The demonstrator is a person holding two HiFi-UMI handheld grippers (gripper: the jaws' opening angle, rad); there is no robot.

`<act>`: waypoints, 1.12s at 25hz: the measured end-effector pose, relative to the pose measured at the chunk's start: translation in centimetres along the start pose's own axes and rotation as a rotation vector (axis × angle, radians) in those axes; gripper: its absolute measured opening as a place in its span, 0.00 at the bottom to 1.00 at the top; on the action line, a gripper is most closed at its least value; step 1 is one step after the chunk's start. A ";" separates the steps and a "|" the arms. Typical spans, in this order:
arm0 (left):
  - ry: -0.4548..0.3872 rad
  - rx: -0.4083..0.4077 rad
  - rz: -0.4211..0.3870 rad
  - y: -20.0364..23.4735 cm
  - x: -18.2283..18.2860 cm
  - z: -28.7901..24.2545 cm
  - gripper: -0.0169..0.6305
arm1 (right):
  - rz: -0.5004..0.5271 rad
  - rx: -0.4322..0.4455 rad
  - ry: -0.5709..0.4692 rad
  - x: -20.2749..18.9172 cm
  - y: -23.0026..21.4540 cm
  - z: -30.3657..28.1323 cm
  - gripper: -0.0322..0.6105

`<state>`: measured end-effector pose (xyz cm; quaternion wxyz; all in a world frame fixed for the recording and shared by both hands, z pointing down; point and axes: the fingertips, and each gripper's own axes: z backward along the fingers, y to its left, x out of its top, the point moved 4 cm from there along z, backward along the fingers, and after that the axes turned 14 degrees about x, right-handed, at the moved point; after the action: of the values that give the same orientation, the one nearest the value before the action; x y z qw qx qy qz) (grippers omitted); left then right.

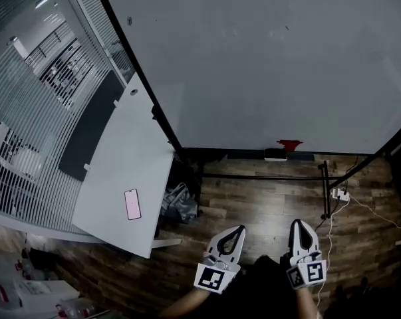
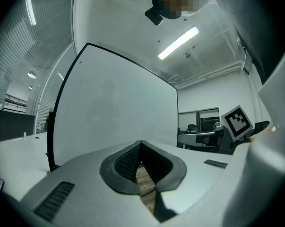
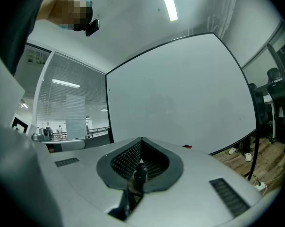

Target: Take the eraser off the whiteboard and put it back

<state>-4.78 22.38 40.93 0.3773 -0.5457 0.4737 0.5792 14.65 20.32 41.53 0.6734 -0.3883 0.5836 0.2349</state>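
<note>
A small red eraser (image 1: 290,145) clings to the bottom edge of the big whiteboard (image 1: 267,58), just above a white and black object (image 1: 275,155) on the ledge. Both grippers hover low over the wooden floor, well short of the board. My left gripper (image 1: 241,229) is shut with nothing between its jaws; my right gripper (image 1: 297,223) is shut and empty too. In the left gripper view the closed tips (image 2: 140,144) face the whiteboard (image 2: 118,112). The right gripper view shows its closed tips (image 3: 142,140), with the eraser (image 3: 187,146) a red speck beyond them.
A white table (image 1: 114,178) with a pink phone (image 1: 132,204) stands at the left, beside a glass wall with blinds. A grey bag (image 1: 179,203) lies under the table's corner. The board's black stand (image 1: 325,188) and a power strip (image 1: 340,195) with cables sit at the right.
</note>
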 end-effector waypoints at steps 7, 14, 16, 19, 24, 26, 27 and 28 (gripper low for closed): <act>0.007 -0.016 0.026 1.3 -0.4 -0.6 0.04 | -0.017 -0.019 -0.016 0.2 0.1 -1.0 0.07; 0.000 -0.009 0.019 1.3 -0.3 -3.6 0.04 | -0.027 -0.007 -0.013 0.3 -2.1 -3.1 0.07; -0.001 -0.003 0.021 1.1 -0.1 -4.7 0.04 | -0.028 0.003 -0.021 0.6 -2.8 -3.9 0.07; -0.005 0.000 0.005 0.7 0.0 -6.5 0.04 | -0.024 0.015 -0.027 0.9 -4.1 -5.0 0.07; 0.004 0.013 0.004 -0.2 0.2 -9.5 0.04 | -0.042 0.031 -0.015 1.0 -6.8 -6.2 0.07; 0.008 0.017 0.002 -0.4 0.3 -10.7 0.04 | -0.062 0.055 -0.046 1.7 -7.4 -7.0 0.07; 0.007 0.018 0.000 -0.6 0.3 -11.3 0.04 | -0.068 0.061 -0.054 1.9 -7.8 -7.4 0.07; 0.007 0.020 -0.003 -0.8 0.3 -11.9 0.04 | -0.068 0.062 -0.054 2.0 -8.3 -7.6 0.07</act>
<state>-0.81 11.16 41.08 0.3818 -0.5446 0.4799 0.5721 16.88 9.15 41.52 0.7083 -0.3805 0.5585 0.2042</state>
